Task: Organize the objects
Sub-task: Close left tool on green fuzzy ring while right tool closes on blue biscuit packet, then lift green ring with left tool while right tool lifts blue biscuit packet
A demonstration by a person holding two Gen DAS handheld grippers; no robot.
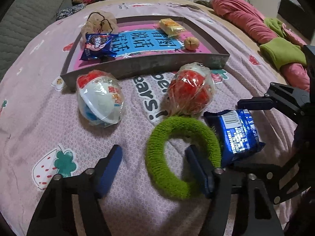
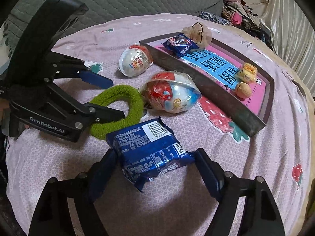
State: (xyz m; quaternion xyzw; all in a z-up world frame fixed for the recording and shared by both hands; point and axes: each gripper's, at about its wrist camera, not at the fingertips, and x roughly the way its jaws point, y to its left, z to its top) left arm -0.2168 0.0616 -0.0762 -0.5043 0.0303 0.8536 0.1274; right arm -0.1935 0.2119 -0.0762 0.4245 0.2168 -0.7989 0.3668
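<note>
Tray point(image 2: 254, 124) is the landmark, holding a blue packet, yellow packet and walnut. Nearer than its front wall: two wrapped eggs, then green ring point(image 1: 183, 157) and blue snack packet point(image 2: 149, 153).

Left gripper point(image 1: 155, 165) is open, one finger through the ring, not yet pinching.

Right gripper point(image 2: 155, 165) straddles the packet; contact is unclear.

Packet's long axis runs jaw to jaw, so it may crumple and slip.

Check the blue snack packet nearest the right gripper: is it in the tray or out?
Out. The blue snack packet lies on the bedsheet, apart from the tray, between the right gripper's fingers.
</note>
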